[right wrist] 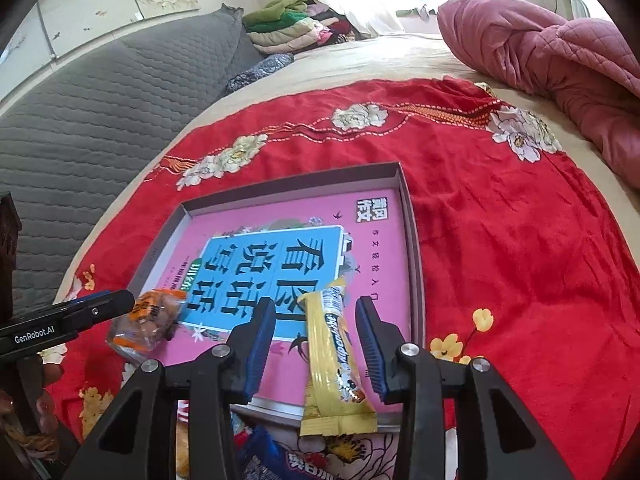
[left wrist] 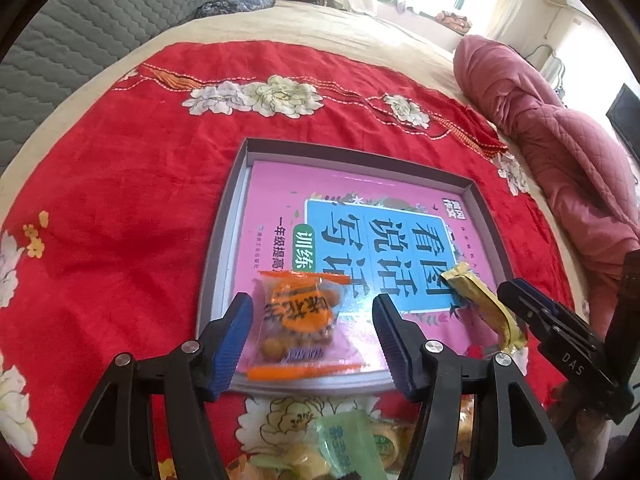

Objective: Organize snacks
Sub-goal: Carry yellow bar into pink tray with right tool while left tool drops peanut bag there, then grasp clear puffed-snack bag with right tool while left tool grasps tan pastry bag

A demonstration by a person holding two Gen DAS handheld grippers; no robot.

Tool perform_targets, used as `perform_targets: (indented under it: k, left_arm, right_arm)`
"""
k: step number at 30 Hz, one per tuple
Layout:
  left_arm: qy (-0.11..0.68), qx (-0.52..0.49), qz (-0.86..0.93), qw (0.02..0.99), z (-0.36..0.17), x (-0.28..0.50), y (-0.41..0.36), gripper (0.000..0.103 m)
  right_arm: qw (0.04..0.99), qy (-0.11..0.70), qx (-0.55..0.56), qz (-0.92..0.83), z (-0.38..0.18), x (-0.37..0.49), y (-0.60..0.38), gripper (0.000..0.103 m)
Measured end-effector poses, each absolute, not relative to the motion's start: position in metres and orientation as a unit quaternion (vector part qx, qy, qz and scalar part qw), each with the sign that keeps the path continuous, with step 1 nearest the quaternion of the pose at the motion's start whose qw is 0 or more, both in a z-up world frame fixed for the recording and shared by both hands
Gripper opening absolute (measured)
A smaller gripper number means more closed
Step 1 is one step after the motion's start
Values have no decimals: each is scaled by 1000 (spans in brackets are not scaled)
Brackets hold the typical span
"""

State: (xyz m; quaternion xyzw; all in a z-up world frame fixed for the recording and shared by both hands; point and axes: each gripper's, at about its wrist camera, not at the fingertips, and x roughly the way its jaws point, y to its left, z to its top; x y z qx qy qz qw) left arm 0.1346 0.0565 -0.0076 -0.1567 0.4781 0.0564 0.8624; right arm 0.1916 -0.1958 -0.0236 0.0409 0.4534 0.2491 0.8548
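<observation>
Snack bar loose between parted right fingers

Loose snacks at bottom edge: cut off, half hidden behind gripper arms, labels unreadable. Blue packet cropped by frame. Orange packet print blurred

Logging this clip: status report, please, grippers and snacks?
Left gripper open around orange pack. Right gripper open around yellow bar. Both snacks lie in tray. Nothing in the way.
</observation>
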Motion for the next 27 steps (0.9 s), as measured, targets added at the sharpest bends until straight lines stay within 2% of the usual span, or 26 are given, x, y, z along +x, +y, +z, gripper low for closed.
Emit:
perform_targets:
  k: [3,27]
  left_arm:
    - [478,-163,57,861,-3,127,59,64]
    - [504,-157,75,846,-1,60,83,64]
  right_arm:
    - [856,447,44,257,-17,186,-198,50]
    - [855,423,34,297,11,127,-197,50]
